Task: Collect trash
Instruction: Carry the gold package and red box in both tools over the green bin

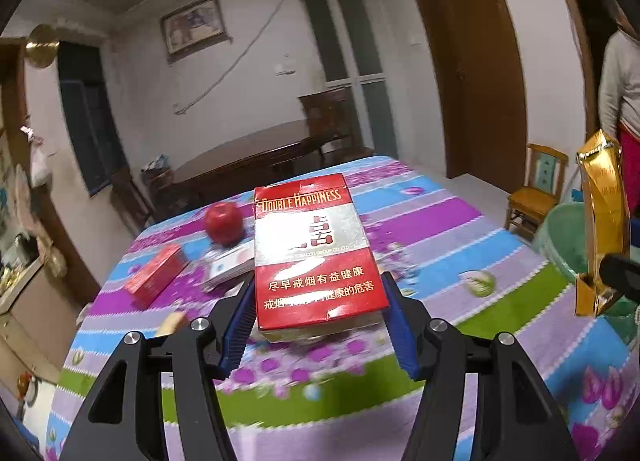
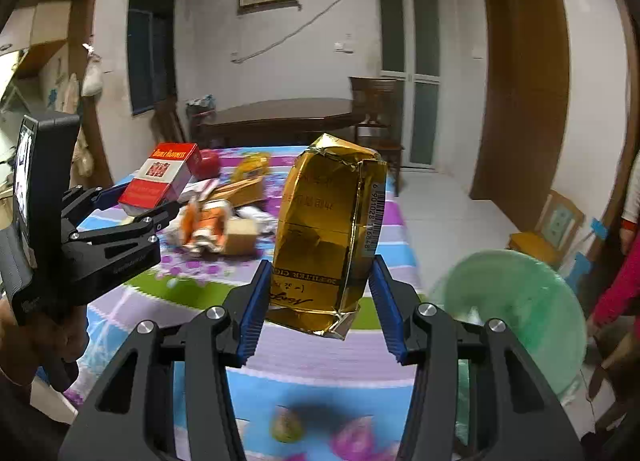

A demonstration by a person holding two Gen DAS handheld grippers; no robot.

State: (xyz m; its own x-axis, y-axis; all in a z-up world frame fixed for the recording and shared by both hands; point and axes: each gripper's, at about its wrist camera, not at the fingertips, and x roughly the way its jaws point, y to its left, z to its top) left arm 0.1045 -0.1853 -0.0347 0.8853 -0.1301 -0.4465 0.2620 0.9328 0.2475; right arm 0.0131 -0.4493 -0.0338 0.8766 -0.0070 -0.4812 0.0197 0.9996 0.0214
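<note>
My left gripper (image 1: 318, 293) is shut on a red and silver Double Happiness cigarette pack (image 1: 316, 253) and holds it above the flowered table. The pack also shows in the right wrist view (image 2: 160, 177), held by the left gripper (image 2: 140, 209). My right gripper (image 2: 320, 285) is shut on a crumpled gold packet (image 2: 328, 237), lifted above the table's right side; it shows at the right edge of the left wrist view (image 1: 602, 221). A green translucent bin (image 2: 508, 301) stands beside the table on the right, and in the left wrist view (image 1: 560, 237).
On the flowered tablecloth (image 1: 440, 229) lie a red apple (image 1: 224, 223), a small red box (image 1: 158, 275), a white pack (image 1: 232, 265), plus orange wrappers (image 2: 208, 221), a cardboard box (image 2: 240, 237) and a gold bag (image 2: 252, 169). A yellow chair (image 1: 536, 193) and a person (image 1: 624, 101) are at the right.
</note>
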